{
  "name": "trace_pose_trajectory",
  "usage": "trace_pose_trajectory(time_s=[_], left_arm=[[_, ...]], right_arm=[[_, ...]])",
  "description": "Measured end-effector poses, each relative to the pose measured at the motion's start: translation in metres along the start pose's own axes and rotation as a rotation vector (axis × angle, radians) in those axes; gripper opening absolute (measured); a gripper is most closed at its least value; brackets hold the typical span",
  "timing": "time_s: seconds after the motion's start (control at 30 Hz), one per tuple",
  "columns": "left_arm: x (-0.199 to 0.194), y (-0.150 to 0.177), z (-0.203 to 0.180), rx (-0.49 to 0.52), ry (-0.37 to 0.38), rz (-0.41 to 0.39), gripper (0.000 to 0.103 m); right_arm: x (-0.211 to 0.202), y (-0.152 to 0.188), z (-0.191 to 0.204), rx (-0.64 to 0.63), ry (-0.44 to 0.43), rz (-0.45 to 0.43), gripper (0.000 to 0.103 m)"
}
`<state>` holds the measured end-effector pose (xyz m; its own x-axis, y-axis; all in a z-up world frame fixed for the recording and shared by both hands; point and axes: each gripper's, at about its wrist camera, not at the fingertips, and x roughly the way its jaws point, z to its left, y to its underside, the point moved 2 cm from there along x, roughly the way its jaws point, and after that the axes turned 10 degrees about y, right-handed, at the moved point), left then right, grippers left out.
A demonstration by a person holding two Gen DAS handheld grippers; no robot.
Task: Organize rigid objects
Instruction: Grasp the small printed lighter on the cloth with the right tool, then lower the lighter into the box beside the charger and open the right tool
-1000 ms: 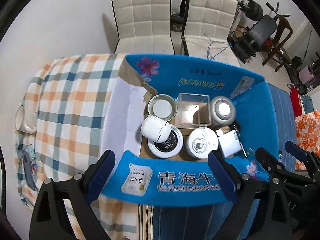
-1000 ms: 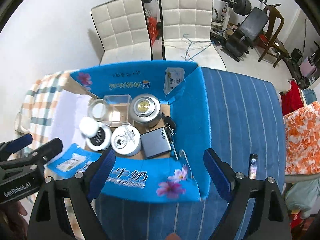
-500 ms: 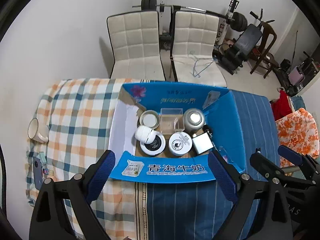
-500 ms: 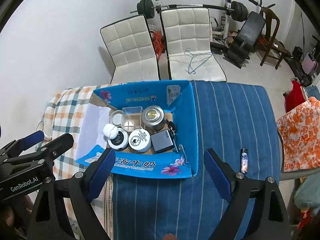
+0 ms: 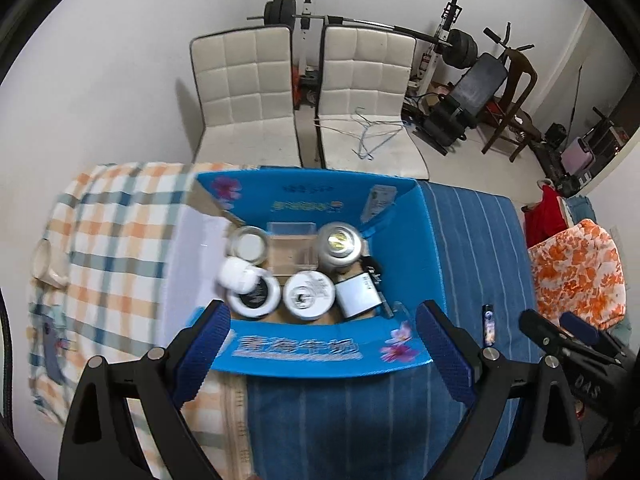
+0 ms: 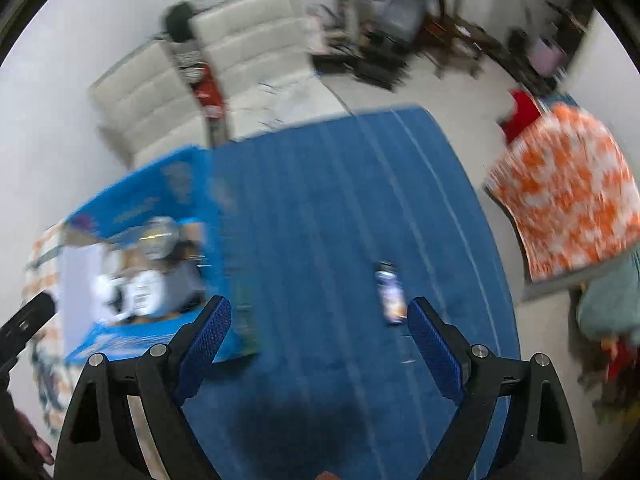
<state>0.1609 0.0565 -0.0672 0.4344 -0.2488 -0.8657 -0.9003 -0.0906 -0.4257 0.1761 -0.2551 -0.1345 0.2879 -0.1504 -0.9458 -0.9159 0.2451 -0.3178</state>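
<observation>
An open blue cardboard box [image 5: 404,248] sits on the table, holding several items: round tins [image 5: 309,295], a silver can [image 5: 339,245], a white ball-shaped item [image 5: 237,276], a clear plastic box [image 5: 290,240] and a grey flat box [image 5: 357,298]. My left gripper [image 5: 322,340] hangs open above the box's near flap, holding nothing. A small dark tube [image 6: 389,293] lies alone on the blue striped cloth [image 6: 320,208], just ahead of my right gripper's right fingertip [image 6: 424,320]. My right gripper [image 6: 318,334] stands open and empty above the cloth; its view is blurred. The same tube [image 5: 488,323] shows right of the box.
A plaid cloth [image 5: 112,216] covers the table's left part, with a cup [image 5: 46,264] near its left edge. Two white chairs [image 5: 248,88] stand beyond the table. An orange patterned cloth [image 6: 568,196] lies to the right. Gym gear stands at the back right.
My left gripper rose and drew back, so the box looks smaller. My right gripper swung right, away from the box, and now hangs over the blue cloth near the small tube.
</observation>
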Motion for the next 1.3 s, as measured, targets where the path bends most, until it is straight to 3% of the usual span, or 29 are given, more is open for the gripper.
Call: trace_pose_trajectory(time_s=[0.17, 0.3, 0.43, 0.47, 0.5, 0.53, 0.57, 0.7, 0.8, 1.1, 1.2, 1.3], left_arm=[[0.068, 0.010, -0.018, -0.015, 0.024, 0.068, 0.095], [0.115, 0.020, -0.028, -0.022, 0.025, 0.130, 0.095], [0.156, 0.028, -0.034, -0.011, -0.028, 0.205, 0.095], [0.162, 0.029, -0.034, -0.008, -0.038, 0.216, 0.095], [0.167, 0.031, -0.035, -0.005, -0.047, 0.228, 0.095], [0.171, 0.031, -0.035, -0.003, -0.055, 0.238, 0.095], [0.173, 0.032, -0.036, -0.002, -0.061, 0.242, 0.095], [0.172, 0.031, -0.038, 0.011, -0.085, 0.246, 0.095], [0.167, 0.032, -0.036, 0.020, -0.100, 0.248, 0.095], [0.093, 0.022, -0.014, -0.003, -0.059, 0.173, 0.095], [0.067, 0.019, -0.005, -0.007, -0.041, 0.142, 0.095], [0.051, 0.014, 0.005, -0.015, -0.034, 0.128, 0.095]], right_arm=[[0.092, 0.002, -0.049, 0.095, 0.064, 0.127, 0.092], [0.158, 0.008, -0.056, 0.113, 0.082, 0.215, 0.092], [0.199, 0.012, -0.046, 0.086, 0.106, 0.281, 0.068], [0.196, 0.010, -0.042, 0.069, 0.129, 0.224, 0.063], [0.194, 0.008, -0.038, 0.060, 0.128, 0.208, 0.052], [0.192, 0.008, -0.035, 0.053, 0.128, 0.205, 0.031], [0.189, 0.007, -0.030, 0.027, 0.144, 0.203, 0.028], [0.183, 0.011, -0.016, -0.047, 0.180, 0.199, 0.027], [0.164, 0.016, -0.012, -0.031, 0.138, 0.190, 0.027], [0.009, 0.000, 0.042, -0.083, -0.116, -0.039, 0.027], [-0.017, 0.002, 0.076, -0.118, -0.218, -0.048, 0.027], [-0.016, 0.008, 0.116, -0.151, -0.274, -0.022, 0.027]])
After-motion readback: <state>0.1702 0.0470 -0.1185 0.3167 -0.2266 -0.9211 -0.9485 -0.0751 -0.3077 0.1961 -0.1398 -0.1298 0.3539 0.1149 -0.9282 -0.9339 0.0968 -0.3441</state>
